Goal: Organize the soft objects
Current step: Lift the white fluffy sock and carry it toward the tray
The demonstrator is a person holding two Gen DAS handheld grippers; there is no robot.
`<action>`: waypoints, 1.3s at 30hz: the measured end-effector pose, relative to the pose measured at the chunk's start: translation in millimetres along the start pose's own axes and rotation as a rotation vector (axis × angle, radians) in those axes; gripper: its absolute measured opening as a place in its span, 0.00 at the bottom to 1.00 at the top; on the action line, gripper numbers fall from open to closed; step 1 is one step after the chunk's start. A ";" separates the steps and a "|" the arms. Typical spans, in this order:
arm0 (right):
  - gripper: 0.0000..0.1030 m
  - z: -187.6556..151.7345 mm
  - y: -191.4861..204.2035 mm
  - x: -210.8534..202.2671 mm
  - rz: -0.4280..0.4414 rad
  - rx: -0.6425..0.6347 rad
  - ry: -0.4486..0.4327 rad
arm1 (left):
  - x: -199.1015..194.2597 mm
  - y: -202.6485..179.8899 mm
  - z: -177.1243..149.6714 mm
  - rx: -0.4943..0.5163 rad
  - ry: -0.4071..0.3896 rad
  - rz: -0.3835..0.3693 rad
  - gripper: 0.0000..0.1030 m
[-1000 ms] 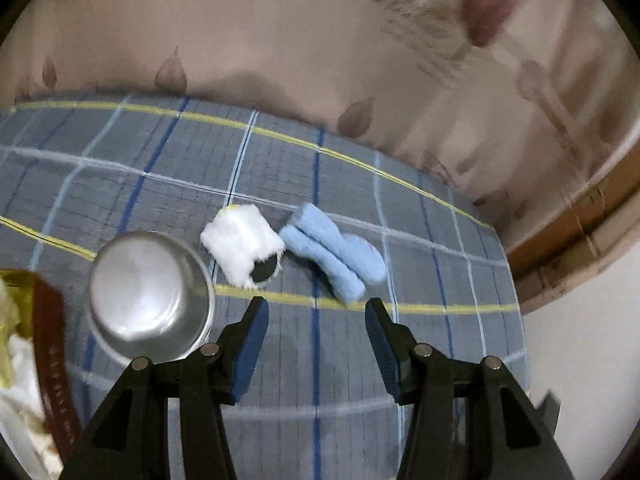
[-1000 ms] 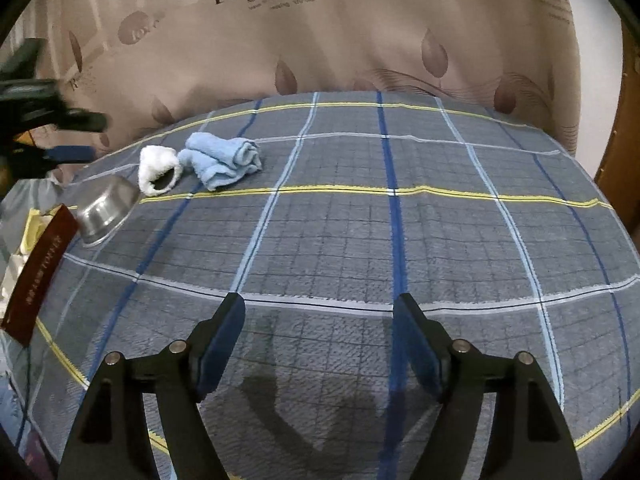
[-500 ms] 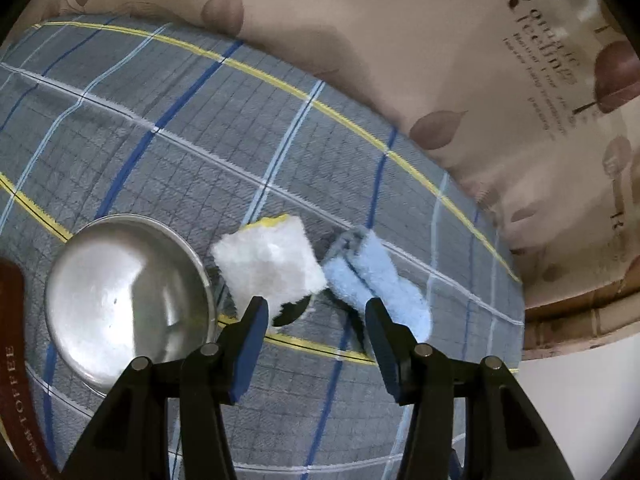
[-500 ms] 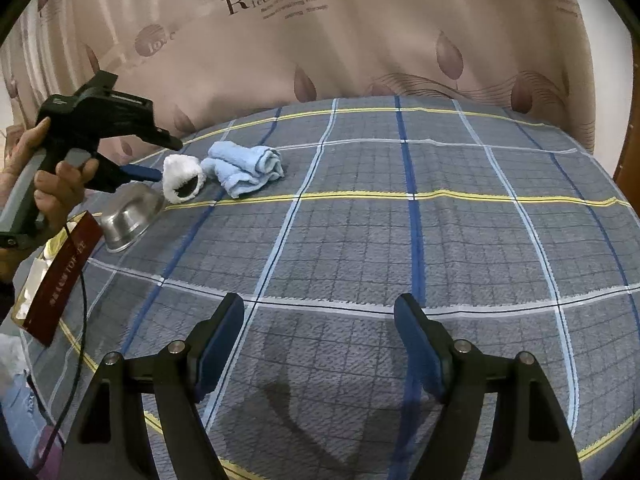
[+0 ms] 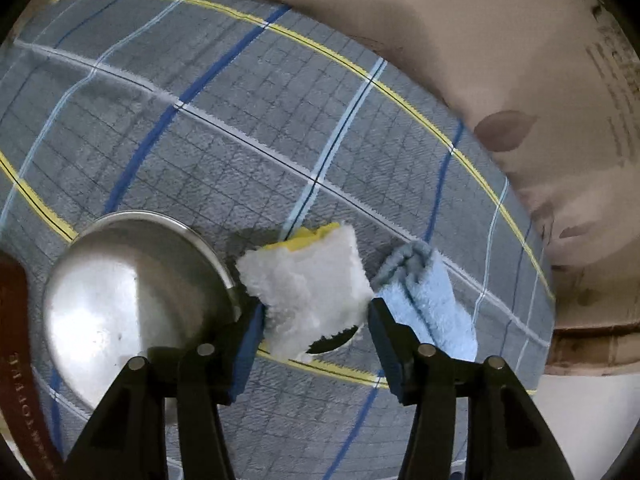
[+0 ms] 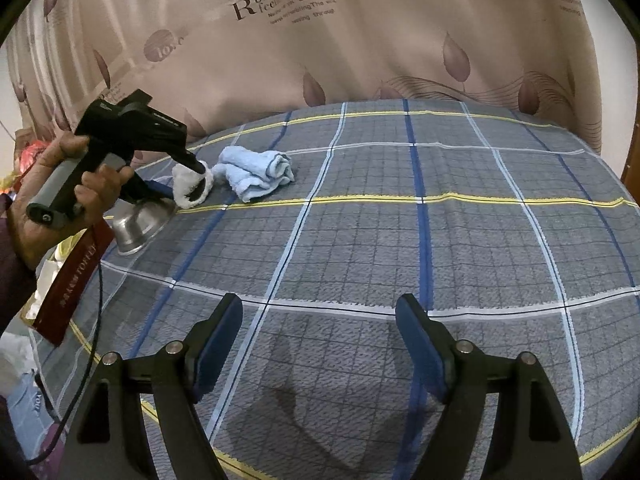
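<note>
The white fluffy slipper (image 5: 308, 292) with a yellow edge lies on the plaid tablecloth (image 5: 248, 128), its dark opening toward the camera, and sits between the two fingers of the left gripper (image 5: 314, 320). Those jaws stand wide, one pad on each flank of the slipper; whether they touch the fleece cannot be told. At 3 o'clock from the slipper, just beside it, lies the light blue folded towel (image 5: 430, 296), and at 9 o'clock, touching or nearly so, stands the steel bowl (image 5: 128, 300). At the far left edge a dark red box (image 5: 16, 320) with gold lettering shows. In the right wrist view the right gripper (image 6: 319, 344) hangs over bare cloth with its jaws wide and nothing between them, well apart from the slipper (image 6: 191, 186) at 10 o'clock, behind which a leaf-printed curtain (image 6: 360, 40) hangs.
</note>
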State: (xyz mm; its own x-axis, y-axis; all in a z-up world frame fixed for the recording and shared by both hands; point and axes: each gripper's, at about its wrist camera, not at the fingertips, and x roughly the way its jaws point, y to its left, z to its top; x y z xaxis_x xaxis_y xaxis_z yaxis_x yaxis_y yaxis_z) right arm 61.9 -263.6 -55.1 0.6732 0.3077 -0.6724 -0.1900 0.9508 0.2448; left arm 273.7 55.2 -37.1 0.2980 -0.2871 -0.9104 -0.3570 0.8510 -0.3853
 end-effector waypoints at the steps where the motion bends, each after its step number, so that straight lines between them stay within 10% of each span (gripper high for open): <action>1: 0.75 0.2 -0.6 -0.5 0.002 0.000 -0.001 | -0.8 -0.4 1.7 -0.001 -0.009 -0.007 0.55; 15: 0.76 0.2 0.2 -1.4 0.024 -0.003 -0.001 | 18.0 -19.9 16.7 0.068 0.000 0.181 0.45; 31: 0.76 1.2 -3.2 1.7 0.007 0.021 0.016 | -80.2 -8.9 -115.5 0.219 -0.127 -0.171 0.32; 39: 0.77 1.3 -2.1 2.7 -0.012 0.013 0.024 | -123.0 44.8 -193.1 0.266 -0.157 -0.198 0.32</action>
State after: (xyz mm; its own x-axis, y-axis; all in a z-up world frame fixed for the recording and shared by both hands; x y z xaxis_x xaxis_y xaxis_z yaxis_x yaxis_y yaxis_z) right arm 65.0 -264.8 -56.5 0.6583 0.2975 -0.6915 -0.1728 0.9538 0.2458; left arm 50.1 43.8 28.4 0.4779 -0.4041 -0.7800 -0.0424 0.8763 -0.4799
